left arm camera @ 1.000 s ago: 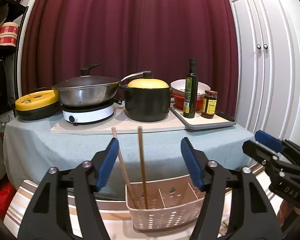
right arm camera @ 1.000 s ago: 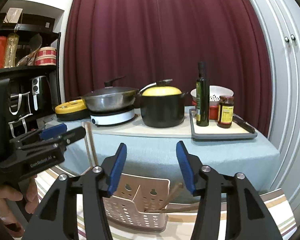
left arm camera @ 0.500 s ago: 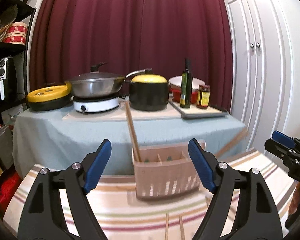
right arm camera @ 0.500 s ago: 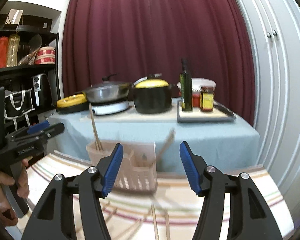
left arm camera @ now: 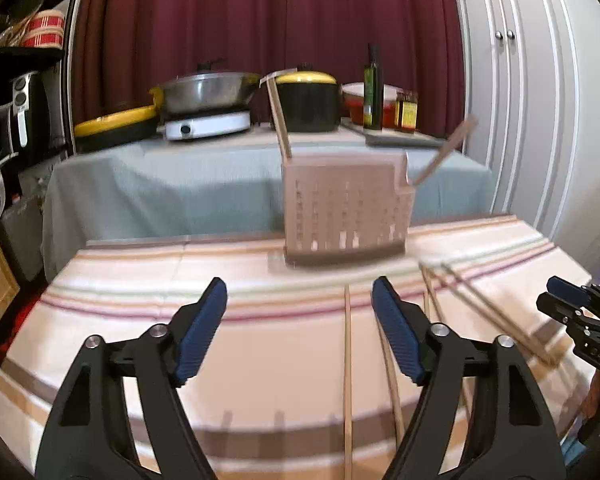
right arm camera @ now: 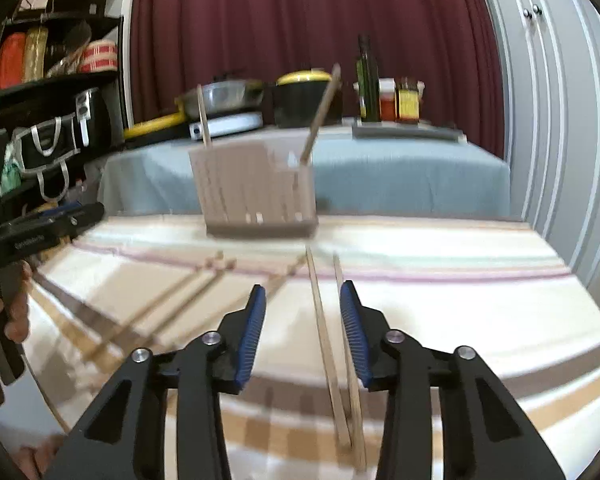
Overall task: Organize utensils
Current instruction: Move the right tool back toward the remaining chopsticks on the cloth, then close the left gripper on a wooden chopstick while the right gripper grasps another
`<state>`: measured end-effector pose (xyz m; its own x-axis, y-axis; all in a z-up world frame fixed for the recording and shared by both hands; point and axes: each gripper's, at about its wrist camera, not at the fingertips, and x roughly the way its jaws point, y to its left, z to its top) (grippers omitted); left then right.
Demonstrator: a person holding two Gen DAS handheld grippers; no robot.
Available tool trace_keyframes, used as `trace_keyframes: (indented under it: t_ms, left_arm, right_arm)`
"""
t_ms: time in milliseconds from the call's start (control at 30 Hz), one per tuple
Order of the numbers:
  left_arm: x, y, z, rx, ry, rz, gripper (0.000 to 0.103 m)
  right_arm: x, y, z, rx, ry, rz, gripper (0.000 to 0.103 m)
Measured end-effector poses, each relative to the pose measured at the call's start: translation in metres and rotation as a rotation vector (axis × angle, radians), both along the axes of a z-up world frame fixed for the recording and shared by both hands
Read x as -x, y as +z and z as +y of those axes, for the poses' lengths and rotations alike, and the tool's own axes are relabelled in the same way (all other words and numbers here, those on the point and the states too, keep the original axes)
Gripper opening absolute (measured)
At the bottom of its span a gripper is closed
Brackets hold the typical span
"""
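Observation:
A beige perforated utensil caddy (left arm camera: pixel 342 204) (right arm camera: pixel 256 192) stands at the far side of a striped tablecloth (left arm camera: pixel 140 304), with wooden chopsticks (left arm camera: pixel 278 118) (right arm camera: pixel 320 114) sticking up out of it. Several loose wooden chopsticks (left arm camera: pixel 347 368) (right arm camera: pixel 328 348) lie flat on the cloth in front of it. My left gripper (left arm camera: pixel 299 328) hovers open over the cloth, a chopstick lying between its fingers. My right gripper (right arm camera: pixel 303 326) is also open, above a pair of chopsticks near its right finger. Each gripper appears at the edge of the other's view, the left one in a person's hand (right arm camera: pixel 14 320).
Behind stands a grey-clothed table (left arm camera: pixel 180 184) with a wok (left arm camera: pixel 208 92), a black pot with yellow lid (left arm camera: pixel 310 100), an oil bottle (left arm camera: pixel 372 88) and jars. A black shelf (right arm camera: pixel 56 92) is at left, white cabinet doors (left arm camera: pixel 520 100) at right.
Both grippers have pulled back and dropped toward the near side of the striped cloth. The caddy now looks farther away, and loose chopsticks have come into view beneath the fingers.

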<state>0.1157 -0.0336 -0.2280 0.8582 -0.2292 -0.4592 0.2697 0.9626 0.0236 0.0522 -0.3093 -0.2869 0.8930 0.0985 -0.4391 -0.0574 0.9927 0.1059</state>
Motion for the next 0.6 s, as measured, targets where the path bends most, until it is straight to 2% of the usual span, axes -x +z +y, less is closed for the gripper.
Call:
trace_keyframes:
  t_ms: [67,267,500,600]
  left_arm:
    - [0.007,-0.011,0.002,-0.009,0.0,0.026,0.068]
    - [0.02,-0.038,0.007,-0.013,0.001,0.091,0.063]
    - [0.03,-0.053,0.009,-0.014,-0.005,0.116,0.06]
    - [0.034,-0.058,0.01,-0.006,-0.01,0.126,0.059]
  right_arm:
    - [0.004,-0.011,-0.002,-0.013,0.002,0.027,0.031]
    - [0.01,-0.033,-0.004,-0.028,-0.006,0.096,0.027]
    - [0.012,-0.048,-0.008,-0.047,-0.03,0.142,0.027]
    - [0.014,-0.05,-0.008,-0.037,-0.036,0.14,0.02]
